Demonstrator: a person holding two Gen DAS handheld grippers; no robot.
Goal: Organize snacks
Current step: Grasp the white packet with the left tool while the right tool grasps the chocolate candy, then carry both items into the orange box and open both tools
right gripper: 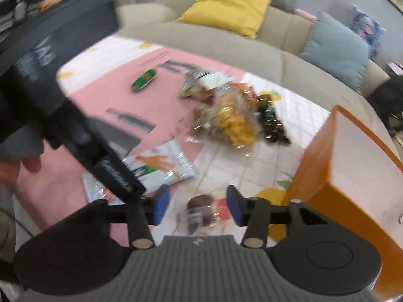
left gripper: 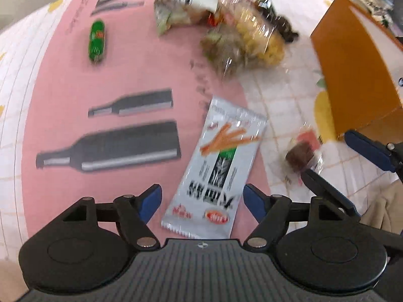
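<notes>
Left tongs [left gripper: 202,202]: jaws wide apart, pads clear of the silver snack packet [left gripper: 216,173] that lay flat between them, half on the pink mat [left gripper: 141,75].
Right tongs [right gripper: 195,207]: jaws part open, a small wrapped brown cake [right gripper: 200,210] lying between them on the tablecloth [right gripper: 252,156]; whether the pads touched its wrapper could not be told through the blur.
Orange box [right gripper: 320,161]: stood at the right of the table, just beside the right tongs, open side white within.
Heap of snack bags [left gripper: 239,30]: clear bags of yellow and brownish pieces with a dark packet, piled at the far edge of the mat, well apart from both tongs.
Green wrapped snack [left gripper: 97,40]: alone on the mat, far left.
Sofa [right gripper: 226,40]: beyond the table, bearing a yellow cushion [right gripper: 224,7] and a blue cushion [right gripper: 337,50].
</notes>
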